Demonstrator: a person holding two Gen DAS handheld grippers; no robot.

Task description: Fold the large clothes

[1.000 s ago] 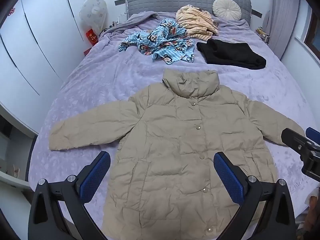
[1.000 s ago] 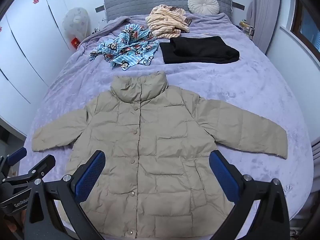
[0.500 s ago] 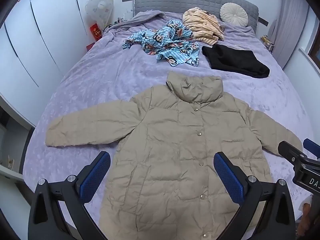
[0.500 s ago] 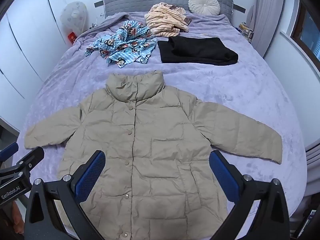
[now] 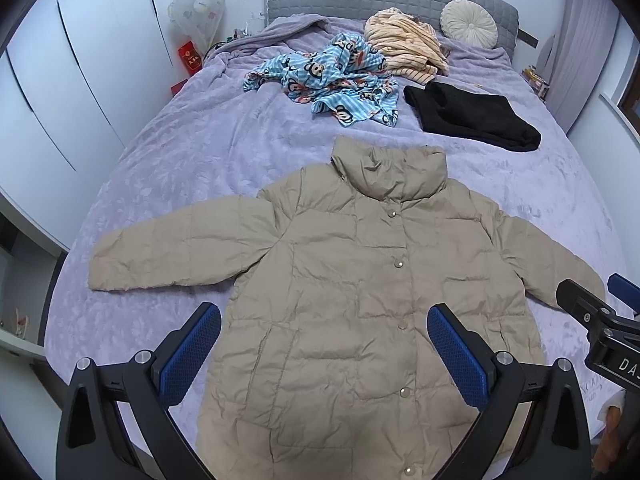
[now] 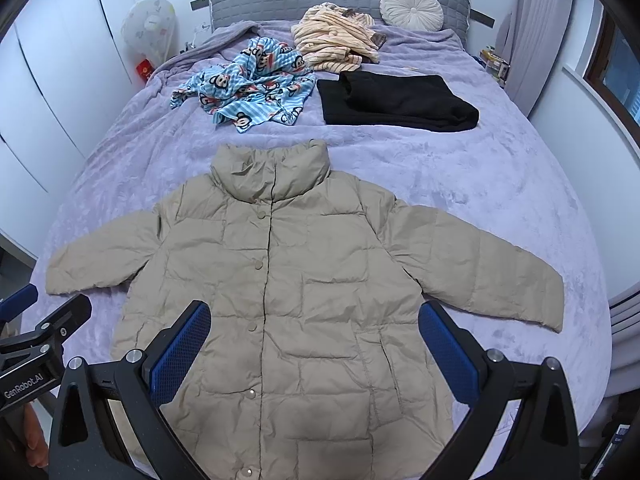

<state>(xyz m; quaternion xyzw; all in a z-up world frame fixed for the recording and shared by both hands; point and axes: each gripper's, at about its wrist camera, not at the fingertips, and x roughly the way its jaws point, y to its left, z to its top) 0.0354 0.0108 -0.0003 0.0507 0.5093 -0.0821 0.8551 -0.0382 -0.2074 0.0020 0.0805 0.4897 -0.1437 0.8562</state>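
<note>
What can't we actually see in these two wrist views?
- Hem of the beige puffer jacket: both views, covered by the open left gripper and open right gripper and cut by the bottom edge.
- Jacket's right cuff: left wrist view, behind the other gripper.
- Red box print: left wrist view, too small.
- Items by the curtain: right wrist view, too small.

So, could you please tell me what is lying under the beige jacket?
The jacket lies spread flat, front up, on the purple blanket that covers the bed. Whatever is directly beneath the jacket is hidden by it.
</note>
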